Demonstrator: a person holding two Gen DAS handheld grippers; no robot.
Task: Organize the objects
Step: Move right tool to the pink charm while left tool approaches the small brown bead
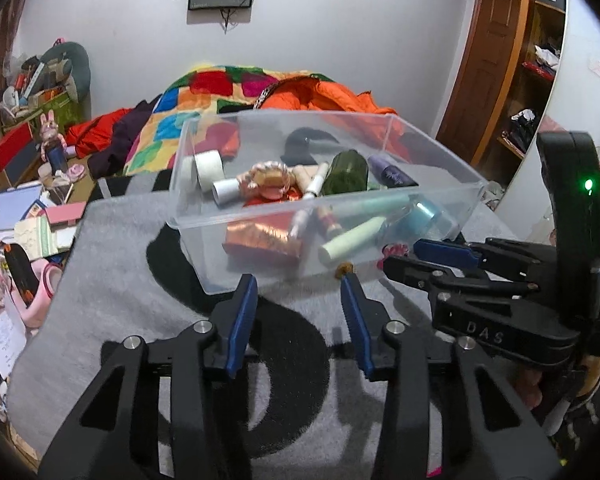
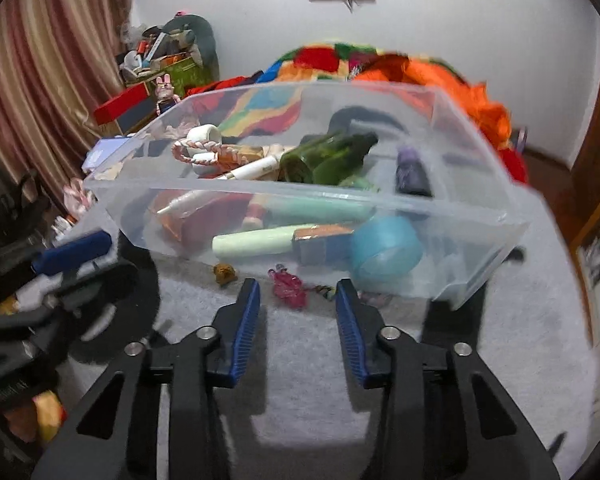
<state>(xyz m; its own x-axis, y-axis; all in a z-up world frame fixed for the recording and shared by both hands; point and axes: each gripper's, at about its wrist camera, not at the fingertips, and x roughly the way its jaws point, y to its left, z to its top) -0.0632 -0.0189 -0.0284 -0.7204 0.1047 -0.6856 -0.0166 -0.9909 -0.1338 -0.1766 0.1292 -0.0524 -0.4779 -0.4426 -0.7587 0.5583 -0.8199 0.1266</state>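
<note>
A patchwork blanket beside an orange jacket, curtain left

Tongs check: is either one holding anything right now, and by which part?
Nothing is held. Left tongs and right tongs are both open, empty, short of the clear bin.

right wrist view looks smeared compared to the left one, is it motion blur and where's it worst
Right wrist view: yes, likely motion blur; the clear bin edges and the other gripper at left smear most, while its own fingers stay crisp. Left wrist view: sharper overall, bin contents readable, only fisheye bending at the door and dark corners.
</note>
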